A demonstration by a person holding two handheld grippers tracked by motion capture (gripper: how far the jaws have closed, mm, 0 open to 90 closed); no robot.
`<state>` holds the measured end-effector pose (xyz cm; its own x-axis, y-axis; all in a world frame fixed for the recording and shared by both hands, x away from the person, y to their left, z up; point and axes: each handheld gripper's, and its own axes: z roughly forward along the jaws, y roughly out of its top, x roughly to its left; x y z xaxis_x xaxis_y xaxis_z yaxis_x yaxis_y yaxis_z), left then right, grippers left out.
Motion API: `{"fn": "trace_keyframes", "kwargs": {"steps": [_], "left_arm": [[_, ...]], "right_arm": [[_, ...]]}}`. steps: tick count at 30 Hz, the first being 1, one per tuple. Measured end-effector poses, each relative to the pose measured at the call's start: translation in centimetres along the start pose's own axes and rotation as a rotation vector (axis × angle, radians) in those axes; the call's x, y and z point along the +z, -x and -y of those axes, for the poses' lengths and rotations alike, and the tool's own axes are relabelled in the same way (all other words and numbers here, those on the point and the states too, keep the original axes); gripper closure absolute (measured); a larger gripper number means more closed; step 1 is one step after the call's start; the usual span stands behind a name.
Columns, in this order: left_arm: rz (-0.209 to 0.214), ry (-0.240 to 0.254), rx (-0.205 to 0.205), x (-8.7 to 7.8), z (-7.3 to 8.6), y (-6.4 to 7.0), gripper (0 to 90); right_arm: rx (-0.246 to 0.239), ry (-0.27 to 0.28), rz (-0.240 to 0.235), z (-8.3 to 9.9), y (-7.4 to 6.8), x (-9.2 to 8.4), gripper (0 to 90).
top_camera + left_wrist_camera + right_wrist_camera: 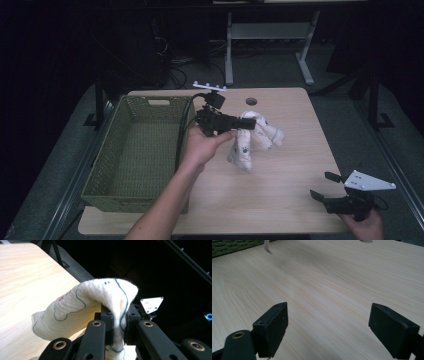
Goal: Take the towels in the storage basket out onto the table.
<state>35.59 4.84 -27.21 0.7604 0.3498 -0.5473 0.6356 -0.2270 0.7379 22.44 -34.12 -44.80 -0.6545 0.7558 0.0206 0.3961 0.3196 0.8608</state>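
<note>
One pale wooden table, with a round hole near the far edge. On the left part, green woven basket, long and open-topped, reaching from near edge almost to far edge. Right of the basket, white printed cloth lifted above the tabletop, folds hanging down toward the wood. Left gripper level, pointing right, jaws clamped on a fold of the cloth, blue-lined fabric pinched between the pads in the left gripper view. Right gripper at the near right corner, well apart from the cloth, jaws spread wide with bare wood between them.
</note>
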Motion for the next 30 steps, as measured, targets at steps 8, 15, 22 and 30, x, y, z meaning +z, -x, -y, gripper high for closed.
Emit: {"fn": "trace_keyframes", "kwargs": {"steps": [8, 15, 22, 30], "left_arm": [[0.074, -0.066, 0.004, 5.2, 1.6, 1.1, 80.9], [0.165, -0.138, 0.008, 8.9, 3.4, 2.2, 80.5], [0.115, -0.209, -0.025, 11.2, 5.3, -0.2, 79.5], [-0.036, -0.273, -0.089, 12.2, 7.2, -6.1, 75.6]], "right_arm": [[0.001, 0.01, 0.006, 0.1, 0.1, -0.4, 15.6], [0.013, 0.019, 0.026, 0.3, 0.5, -1.0, 15.7], [0.017, 0.023, 0.048, 0.4, 0.5, -1.2, 15.7], [-0.004, 0.011, 0.049, 0.4, 0.2, -0.6, 16.0]]}}
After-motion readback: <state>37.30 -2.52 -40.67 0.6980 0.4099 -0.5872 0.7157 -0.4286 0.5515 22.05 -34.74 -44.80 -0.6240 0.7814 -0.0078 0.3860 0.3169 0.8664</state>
